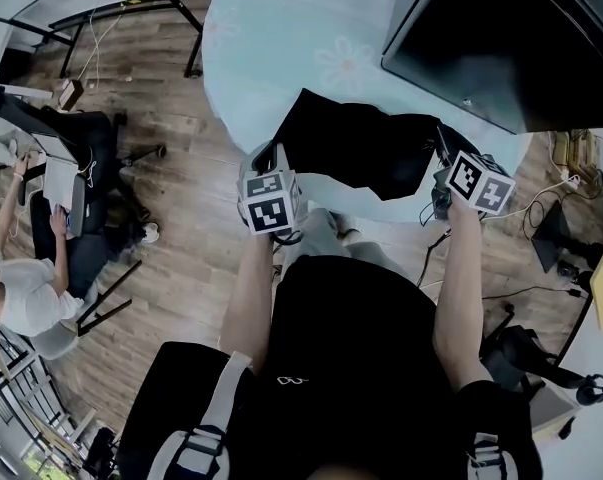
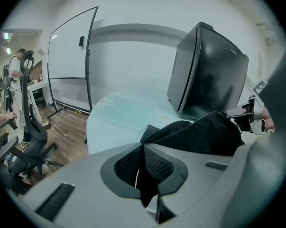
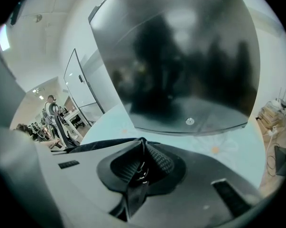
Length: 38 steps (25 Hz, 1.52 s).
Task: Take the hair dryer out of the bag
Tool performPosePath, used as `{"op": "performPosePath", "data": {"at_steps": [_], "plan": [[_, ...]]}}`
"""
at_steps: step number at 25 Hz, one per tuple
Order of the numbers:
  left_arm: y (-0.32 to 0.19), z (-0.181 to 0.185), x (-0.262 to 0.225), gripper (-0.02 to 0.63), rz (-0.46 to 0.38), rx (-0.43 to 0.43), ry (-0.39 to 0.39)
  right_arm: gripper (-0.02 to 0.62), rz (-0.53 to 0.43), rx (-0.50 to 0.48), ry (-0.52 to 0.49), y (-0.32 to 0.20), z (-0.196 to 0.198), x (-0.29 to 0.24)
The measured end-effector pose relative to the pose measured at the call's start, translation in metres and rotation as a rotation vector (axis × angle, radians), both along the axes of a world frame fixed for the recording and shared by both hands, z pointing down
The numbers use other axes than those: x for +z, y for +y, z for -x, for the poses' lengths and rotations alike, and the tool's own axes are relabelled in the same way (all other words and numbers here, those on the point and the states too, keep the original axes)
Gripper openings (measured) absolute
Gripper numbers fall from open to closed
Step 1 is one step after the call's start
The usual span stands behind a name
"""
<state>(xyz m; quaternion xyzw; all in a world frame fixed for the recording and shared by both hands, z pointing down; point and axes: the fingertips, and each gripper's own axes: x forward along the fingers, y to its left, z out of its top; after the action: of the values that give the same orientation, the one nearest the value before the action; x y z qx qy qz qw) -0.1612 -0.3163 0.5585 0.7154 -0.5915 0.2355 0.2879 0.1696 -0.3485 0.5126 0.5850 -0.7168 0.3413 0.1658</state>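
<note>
A black bag (image 1: 366,148) is being held at the near edge of the round pale table (image 1: 281,38), with its cloth spreading over the tabletop there. The end of the bag toward the table's left side is being pinched by the left gripper (image 2: 145,151), whose jaws are being clamped shut on a fold of the black fabric. The opposite end, toward the table's right side, is being grasped by the right gripper (image 3: 142,151). Its jaws are being pressed together on a black strip of the bag, on which small metal parts are showing. The hair dryer is not being shown by any view, so its place cannot be told. At the far right of the table a large black box (image 1: 501,38) is being borne by the tabletop. Beyond the table's left side, on the wood floor, a person in a white top (image 1: 21,288) is being seen beside a black office chair (image 1: 96,168).
</note>
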Motion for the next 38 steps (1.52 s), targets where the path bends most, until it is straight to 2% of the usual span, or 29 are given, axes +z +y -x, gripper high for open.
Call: {"op": "performPosePath", "data": {"at_steps": [10, 17, 30, 34, 38], "plan": [[0.008, 0.015, 0.001, 0.025, -0.031, -0.089, -0.021, 0.032, -0.024, 0.007, 0.026, 0.009, -0.042, -0.017], [0.02, 0.021, 0.001, 0.025, -0.025, -0.124, -0.025, 0.031, -0.028, 0.073, 0.038, 0.024, -0.084, -0.02], [0.044, 0.007, 0.003, 0.025, -0.002, -0.099, -0.105, 0.031, -0.038, 0.258, 0.002, 0.081, -0.173, -0.015], [0.053, 0.004, 0.001, 0.026, 0.01, -0.109, -0.164, 0.031, -0.039, 0.292, -0.012, 0.101, -0.187, -0.01], [0.066, -0.004, -0.006, 0.029, -0.001, -0.097, -0.186, 0.031, -0.041, 0.309, -0.026, 0.124, -0.195, -0.007]]}}
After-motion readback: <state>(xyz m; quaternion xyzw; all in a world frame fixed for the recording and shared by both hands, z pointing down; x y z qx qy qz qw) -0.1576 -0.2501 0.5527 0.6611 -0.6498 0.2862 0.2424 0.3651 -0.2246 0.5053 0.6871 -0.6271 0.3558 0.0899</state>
